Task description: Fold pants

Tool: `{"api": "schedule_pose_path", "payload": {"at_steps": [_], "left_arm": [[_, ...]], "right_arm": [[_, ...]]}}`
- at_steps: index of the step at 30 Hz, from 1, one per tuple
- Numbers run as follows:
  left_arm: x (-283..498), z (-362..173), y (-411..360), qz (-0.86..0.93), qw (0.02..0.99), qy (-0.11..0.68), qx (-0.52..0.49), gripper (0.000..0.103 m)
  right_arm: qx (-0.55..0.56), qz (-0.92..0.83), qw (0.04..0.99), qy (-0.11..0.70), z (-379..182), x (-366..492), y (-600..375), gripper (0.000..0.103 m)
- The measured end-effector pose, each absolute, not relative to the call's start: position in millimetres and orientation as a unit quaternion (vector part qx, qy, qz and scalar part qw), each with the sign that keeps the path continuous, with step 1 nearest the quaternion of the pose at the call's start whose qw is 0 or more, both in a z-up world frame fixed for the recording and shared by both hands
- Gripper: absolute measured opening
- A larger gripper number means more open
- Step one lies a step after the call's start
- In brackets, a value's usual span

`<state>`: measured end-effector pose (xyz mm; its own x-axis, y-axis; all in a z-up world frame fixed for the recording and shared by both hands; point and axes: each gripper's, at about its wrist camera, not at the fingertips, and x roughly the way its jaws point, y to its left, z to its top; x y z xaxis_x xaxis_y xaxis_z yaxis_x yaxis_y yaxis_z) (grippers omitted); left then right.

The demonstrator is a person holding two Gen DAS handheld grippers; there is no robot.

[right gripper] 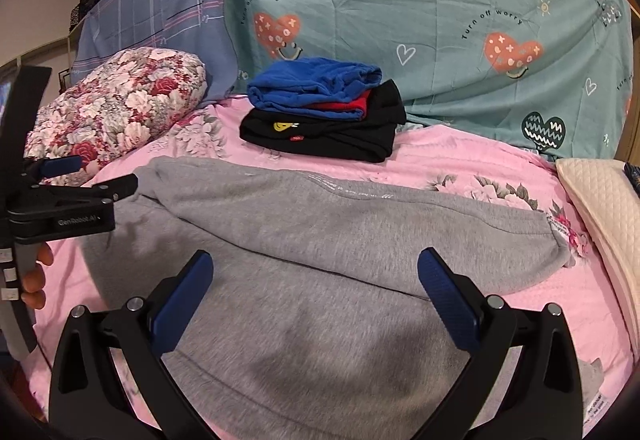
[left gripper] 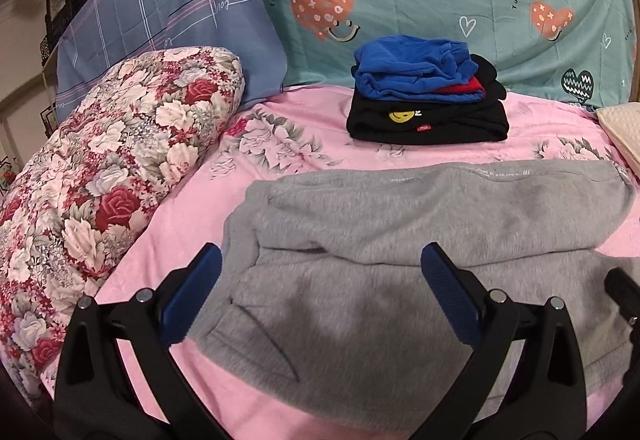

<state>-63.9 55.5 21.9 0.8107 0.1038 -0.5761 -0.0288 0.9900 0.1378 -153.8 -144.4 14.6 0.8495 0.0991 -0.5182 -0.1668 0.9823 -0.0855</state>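
while hovering over grey pants [left gripper: 400, 240] | long axis crosswise | left gripper [left gripper: 320, 296] and right gripper [right gripper: 316, 300] gaping wide, empty

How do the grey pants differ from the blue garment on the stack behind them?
The grey pants lie spread wide across the pink bedspread, while the blue garment is folded small. The grey pants rest straight on the bed; the blue garment tops a pile of red and black clothes. The grey pants sit under both open claws; the blue garment lies farther back. Both look soft and fleecy.
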Motion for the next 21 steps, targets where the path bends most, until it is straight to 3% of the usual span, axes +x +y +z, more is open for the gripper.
{"api": "schedule_pose_path", "payload": {"at_steps": [5,10,14,21], "left_arm": [[-70.5,12.1,91.0,-0.036,0.924,0.381,0.008,0.101],[-65.8,-23.6,172.0,-0.136,0.835,0.496,-0.196,0.101],[-64.2,-50.3,214.6,-0.128,0.796,0.517,-0.289,0.101],[-35.4,-74.3,222.1,-0.121,0.769,0.526,-0.342,0.1]], "right_arm": [[-0.093,0.058,0.95,0.292,16.8,-182.9,-162.4,0.102],[-0.087,0.022,0.94,0.33,9.2,-207.2,-204.7,0.102],[-0.025,-0.006,0.93,0.366,-3.9,-221.0,-248.8,0.102],[0.116,-0.045,0.915,0.384,-12.9,-253.9,-318.4,0.102]]}}
